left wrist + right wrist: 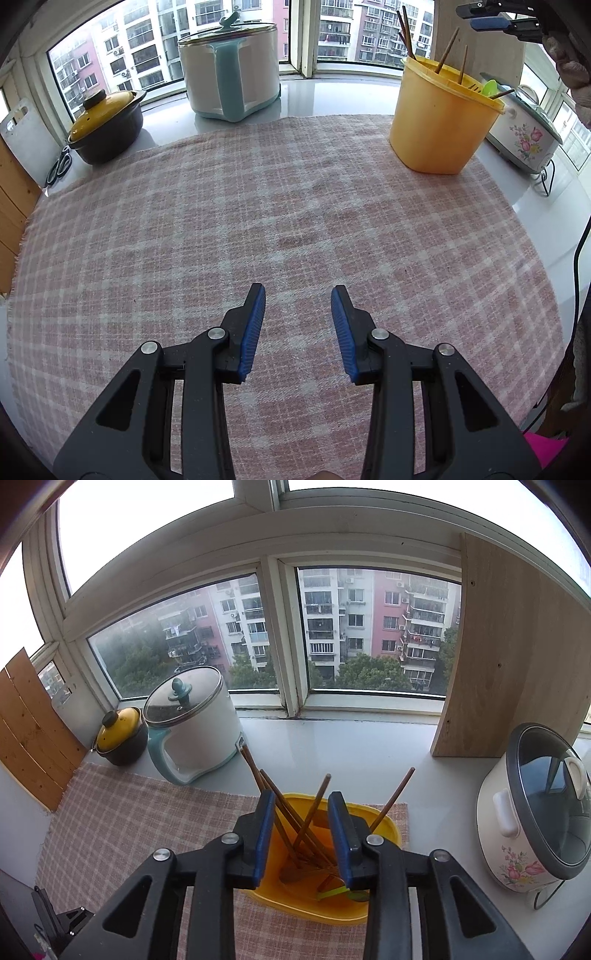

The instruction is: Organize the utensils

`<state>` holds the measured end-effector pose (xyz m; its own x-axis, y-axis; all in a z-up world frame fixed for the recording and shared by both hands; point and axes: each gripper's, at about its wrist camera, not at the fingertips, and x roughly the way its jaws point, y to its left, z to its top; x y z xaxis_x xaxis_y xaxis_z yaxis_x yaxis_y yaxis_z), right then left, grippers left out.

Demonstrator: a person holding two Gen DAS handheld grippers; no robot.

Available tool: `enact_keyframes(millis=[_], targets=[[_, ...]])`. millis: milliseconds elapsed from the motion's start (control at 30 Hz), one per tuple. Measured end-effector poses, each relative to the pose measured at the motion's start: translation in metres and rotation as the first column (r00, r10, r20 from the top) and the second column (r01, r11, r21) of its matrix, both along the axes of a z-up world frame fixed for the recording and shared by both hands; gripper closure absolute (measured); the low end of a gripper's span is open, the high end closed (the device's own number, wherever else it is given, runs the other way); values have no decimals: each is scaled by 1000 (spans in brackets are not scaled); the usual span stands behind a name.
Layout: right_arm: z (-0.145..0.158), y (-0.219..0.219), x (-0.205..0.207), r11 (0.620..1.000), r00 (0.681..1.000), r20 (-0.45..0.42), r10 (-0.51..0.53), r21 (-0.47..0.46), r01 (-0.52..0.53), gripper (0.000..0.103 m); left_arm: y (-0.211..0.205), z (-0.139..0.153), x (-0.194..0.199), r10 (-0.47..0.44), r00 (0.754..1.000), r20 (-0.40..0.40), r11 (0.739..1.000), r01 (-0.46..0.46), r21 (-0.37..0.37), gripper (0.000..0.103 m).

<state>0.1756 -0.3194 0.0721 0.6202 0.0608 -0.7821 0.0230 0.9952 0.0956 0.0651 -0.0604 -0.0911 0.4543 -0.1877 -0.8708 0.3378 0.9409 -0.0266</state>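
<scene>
Yellow plastic holder (325, 853) full of wooden chopsticks (291, 812) sits on checked woven cloth (258, 206), white pot (195, 731) and flowered cooker (532, 812) nearby. Right gripper (301, 834) above holder, jaws apart, gripping nothing. Left gripper (298, 328) over bare cloth, jaws apart, empty.

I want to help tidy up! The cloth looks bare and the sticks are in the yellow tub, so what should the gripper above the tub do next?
Probably lift the right gripper straight up, clear of the yellow tub. Its jaws stand open with nothing pinched, the chopsticks lean inside the tub, and no utensil shows on the checked cloth.
</scene>
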Motion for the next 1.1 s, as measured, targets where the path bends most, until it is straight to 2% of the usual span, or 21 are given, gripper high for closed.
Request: enact_keyframes(millis=[100, 167, 300, 367, 433, 467, 500, 567, 733, 800, 867, 967, 1033, 1100], targets=[[2, 2, -7, 1000, 1000, 9, -2, -8, 2, 67, -3, 4, -1, -7, 1000, 8, 1000, 7, -2, 66], [4, 1, -13, 1000, 1000, 18, -9, -11, 9, 57, -5, 7, -3, -14, 1000, 15, 1000, 14, -3, 66], [9, 3, -27, 999, 999, 46, -15, -33, 17, 47, -9, 14, -8, -29, 999, 30, 1000, 29, -6, 66], [11, 5, -36, 999, 998, 60, -19, -39, 21, 38, -11, 18, -10, -36, 999, 39, 999, 36, -9, 66], [12, 7, -46, 999, 997, 74, -24, -44, 27, 35, -13, 24, -13, -41, 998, 50, 999, 42, -14, 66], [12, 9, -51, 998, 997, 80, -24, -48, 28, 32, -14, 27, -14, -43, 998, 56, 999, 44, -18, 64], [12, 11, -56, 998, 996, 85, -25, -55, 30, 31, -15, 31, -15, -45, 997, 63, 999, 46, -23, 56], [12, 16, -67, 997, 995, 93, -29, -63, 35, 26, -17, 39, -18, -48, 995, 83, 998, 51, -34, 51], [11, 25, -94, 997, 993, 107, -40, -58, 46, 18, -22, 60, -22, -58, 990, 126, 996, 65, -54, 50], [11, 29, -104, 997, 992, 116, -43, -64, 50, 15, -22, 69, -24, -54, 988, 145, 996, 64, -64, 42], [11, 32, -114, 996, 991, 126, -54, -67, 63, 8, -23, 79, -27, -50, 984, 172, 995, 63, -75, 40], [10, 36, -128, 996, 989, 137, -63, -57, 71, 8, -24, 95, -31, -44, 977, 208, 994, 63, -85, 38], [10, 38, -135, 995, 987, 142, -74, -58, 83, 8, -24, 104, -34, -37, 972, 233, 994, 60, -94, 34], [10, 41, -141, 993, 985, 152, -87, -69, 98, 3, -24, 113, -37, -31, 966, 255, 992, 60, -108, 23]])
